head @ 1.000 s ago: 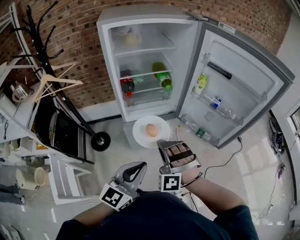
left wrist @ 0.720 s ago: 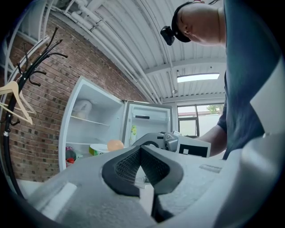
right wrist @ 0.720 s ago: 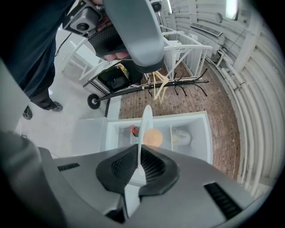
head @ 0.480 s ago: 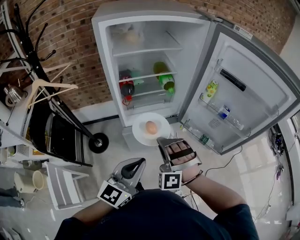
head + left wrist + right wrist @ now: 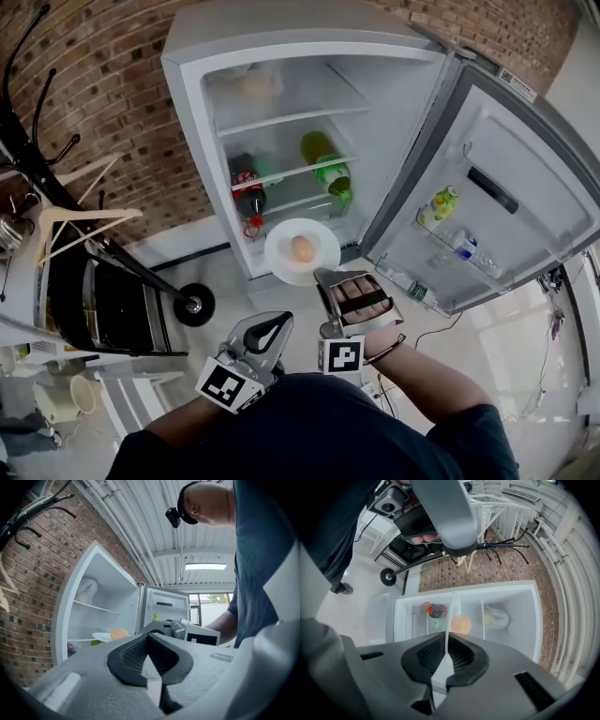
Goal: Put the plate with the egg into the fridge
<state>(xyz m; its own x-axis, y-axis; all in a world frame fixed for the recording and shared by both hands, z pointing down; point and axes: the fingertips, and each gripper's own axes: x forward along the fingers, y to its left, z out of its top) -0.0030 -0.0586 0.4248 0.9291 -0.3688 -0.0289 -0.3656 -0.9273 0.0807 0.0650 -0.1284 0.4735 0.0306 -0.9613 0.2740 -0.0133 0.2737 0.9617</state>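
Note:
A white plate (image 5: 302, 253) with a tan egg (image 5: 302, 248) on it hangs level in front of the open fridge (image 5: 187, 84), at its lower shelf. My right gripper (image 5: 323, 275) is shut on the plate's near rim. In the right gripper view the plate (image 5: 449, 613) runs edge-on out of the shut jaws, with the egg (image 5: 461, 624) beyond. My left gripper (image 5: 267, 330) is shut on nothing, low and to the left of the plate. From the left gripper view the plate (image 5: 104, 637) and egg (image 5: 118, 633) show before the fridge shelves.
The fridge door (image 5: 525, 178) stands open to the right, with a small bottle (image 5: 441, 202) in its racks. A cola bottle (image 5: 247, 192) and a green bottle (image 5: 323, 164) sit on the middle shelf. A coat stand (image 5: 56, 187) and a black oven (image 5: 103, 300) are at the left.
The fridge has drawn nearer. The plate with the egg, still in my right gripper, has gone from over the floor to the fridge's lower opening. The left gripper stays shut.

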